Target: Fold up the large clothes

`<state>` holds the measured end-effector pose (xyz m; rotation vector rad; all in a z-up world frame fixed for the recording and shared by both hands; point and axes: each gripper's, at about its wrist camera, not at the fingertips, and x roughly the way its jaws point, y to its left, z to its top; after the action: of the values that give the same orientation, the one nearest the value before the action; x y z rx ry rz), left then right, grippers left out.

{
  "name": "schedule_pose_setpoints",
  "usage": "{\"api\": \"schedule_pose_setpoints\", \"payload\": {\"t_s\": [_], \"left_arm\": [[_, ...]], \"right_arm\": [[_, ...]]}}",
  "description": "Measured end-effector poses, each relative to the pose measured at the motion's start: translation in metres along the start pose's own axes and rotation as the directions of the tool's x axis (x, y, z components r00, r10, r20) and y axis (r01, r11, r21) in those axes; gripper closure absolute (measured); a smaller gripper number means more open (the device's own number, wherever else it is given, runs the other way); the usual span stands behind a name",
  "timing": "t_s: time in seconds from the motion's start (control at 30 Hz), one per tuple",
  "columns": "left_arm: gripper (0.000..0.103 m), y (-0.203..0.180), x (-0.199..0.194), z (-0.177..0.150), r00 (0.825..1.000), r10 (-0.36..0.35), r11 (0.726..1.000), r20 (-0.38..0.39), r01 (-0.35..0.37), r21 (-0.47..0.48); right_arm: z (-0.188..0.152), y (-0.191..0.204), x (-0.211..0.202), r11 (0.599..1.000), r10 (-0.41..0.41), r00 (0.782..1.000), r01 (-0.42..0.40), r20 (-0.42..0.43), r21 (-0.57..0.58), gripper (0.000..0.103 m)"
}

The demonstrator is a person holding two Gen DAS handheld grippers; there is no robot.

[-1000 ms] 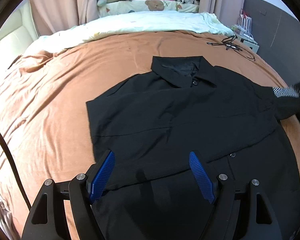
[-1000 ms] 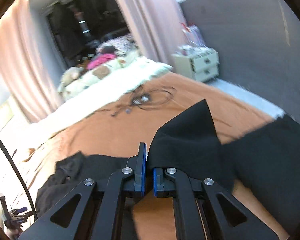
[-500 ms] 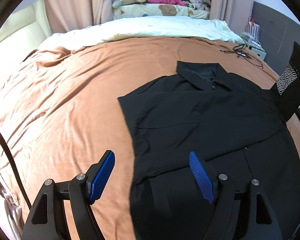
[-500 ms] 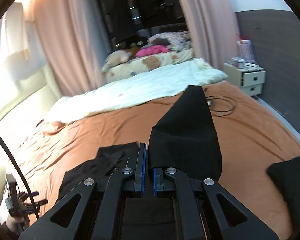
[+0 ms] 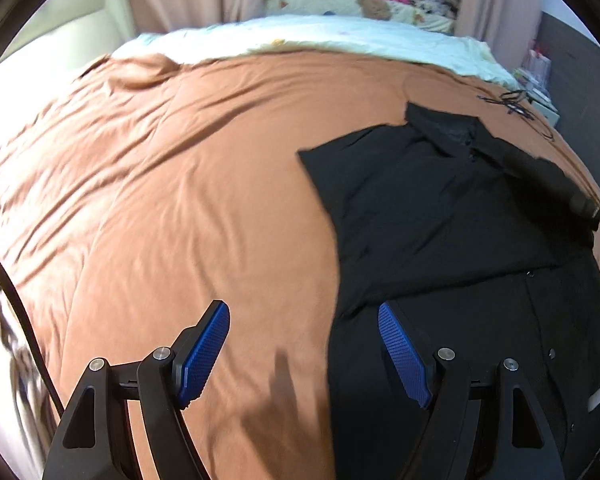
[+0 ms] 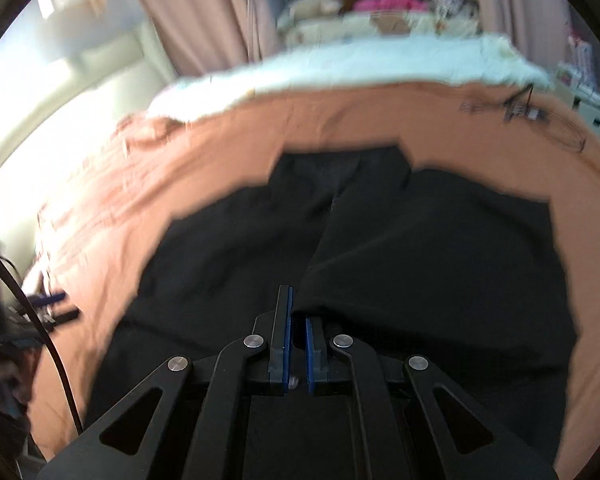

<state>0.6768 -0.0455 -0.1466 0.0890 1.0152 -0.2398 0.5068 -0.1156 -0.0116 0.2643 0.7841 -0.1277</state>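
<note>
Your right tongs (image 6: 296, 312) are closed on a fold of the black shirt (image 6: 380, 248); the cloth runs out from between the blue pads, so you hold the sleeve side over the body of the garment. Your left tongs (image 5: 304, 344) stand wide and hold nothing: one pad is over the bare brown bedspread (image 5: 160, 200), the other over the shirt's near left edge.

The shirt lies flat on the bed, toward its right side, with the collar (image 5: 444, 128) pointing to the far end, where the white duvet (image 5: 340, 40) begins. A black cable (image 5: 512, 100) lies on the bedspread beyond the collar, apart from the shirt.

I judge that the step in hand is the folding of the right sleeve inward. The next move asks you to lay this part flat on the shirt's front and only then let it go, so no wrinkle stays under it. After that the left tongs can probably take the left edge.
</note>
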Motion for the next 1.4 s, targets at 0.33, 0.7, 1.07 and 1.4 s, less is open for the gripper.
{"api": "schedule_pose_setpoints", "payload": {"t_s": [0.33, 0.7, 1.07, 1.4], "left_arm": [[0.025, 0.014, -0.015, -0.049, 0.998, 0.019, 0.998, -0.066, -0.022, -0.055], [0.025, -0.026, -0.035, -0.037, 0.999, -0.014, 1.000, -0.030, 0.014, -0.005], [0.025, -0.098, -0.016, 0.006, 0.995, -0.099, 0.989, -0.004, 0.099, 0.107], [0.025, -0.086, 0.012, 0.000, 0.996, -0.078, 0.989, -0.048, 0.084, 0.121]], "right_arm": [[-0.017, -0.061, 0.001, 0.983, 0.129, 0.979, -0.106, -0.157, 0.147, 0.020], [-0.003, -0.146, -0.097, 0.977, 0.158, 0.978, -0.135, -0.134, 0.165, 0.017], [0.012, -0.295, -0.153, 0.950, 0.037, 0.997, -0.014, -0.068, 0.312, 0.017], [0.030, -0.357, -0.117, 0.918, 0.051, 0.994, -0.010, -0.095, 0.396, 0.070]]}}
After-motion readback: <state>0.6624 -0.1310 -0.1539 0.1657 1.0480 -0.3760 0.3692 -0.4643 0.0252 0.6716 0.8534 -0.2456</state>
